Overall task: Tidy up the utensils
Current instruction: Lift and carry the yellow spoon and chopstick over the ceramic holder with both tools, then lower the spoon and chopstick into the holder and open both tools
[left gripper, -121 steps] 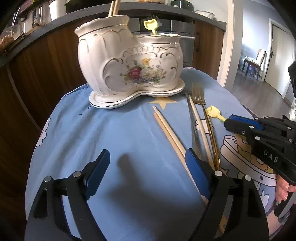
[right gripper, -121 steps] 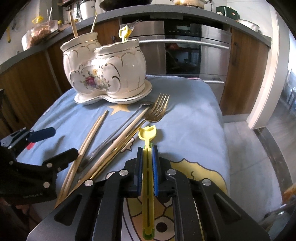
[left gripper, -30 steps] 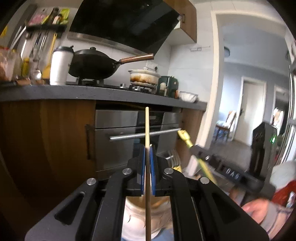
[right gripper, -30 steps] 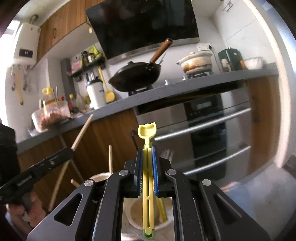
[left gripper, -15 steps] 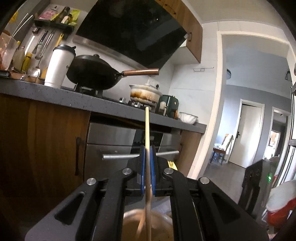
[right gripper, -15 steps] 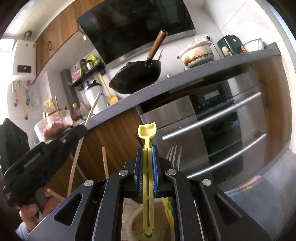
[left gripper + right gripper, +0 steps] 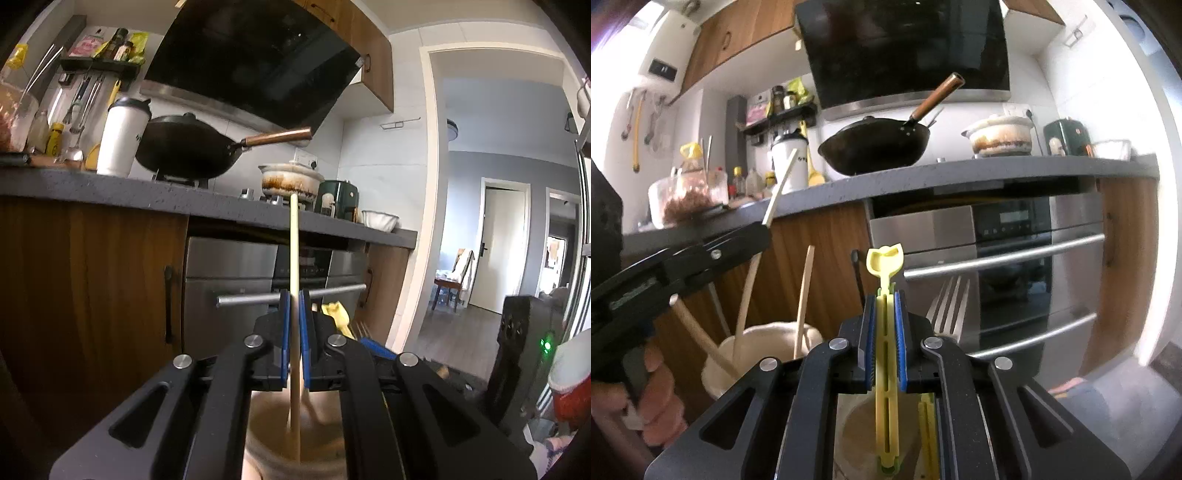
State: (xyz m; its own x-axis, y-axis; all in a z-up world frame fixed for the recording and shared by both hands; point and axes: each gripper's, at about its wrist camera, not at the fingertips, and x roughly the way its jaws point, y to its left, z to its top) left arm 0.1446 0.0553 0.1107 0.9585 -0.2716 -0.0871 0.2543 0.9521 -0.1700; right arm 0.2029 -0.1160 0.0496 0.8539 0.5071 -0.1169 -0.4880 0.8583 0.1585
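- Your left gripper point(image 7: 293, 347) is clamped tight on a wooden chopstick point(image 7: 294, 258), its long axis upright; the lower end dips into the mouth of the ceramic holder point(image 7: 295, 439) straight below the jaws.
- Your right gripper point(image 7: 884, 354) is pinched shut on a yellow plastic utensil point(image 7: 885, 295), also upright, handle end down inside the holder's near compartment point(image 7: 857, 432).
- In the right wrist view, the far-left compartment point(image 7: 764, 332) already carries other chopsticks point(image 7: 805, 295), and a fork point(image 7: 947, 306) stands just right of your right gripper; a second yellow piece point(image 7: 929, 435) sits in the compartment below.
- The coming move turns on one thing: each utensil hangs directly above its opening, so the drop looks to be straight down, and each gripper is already over its own side.
- Against four seconds ago, both utensils have left the blue tablecloth, where the chopsticks and the yellow piece lay flat, and now stand vertical over the holder.
- Against half a second ago, the left view has sunk a little; the holder's mouth fills more of the bottom edge.
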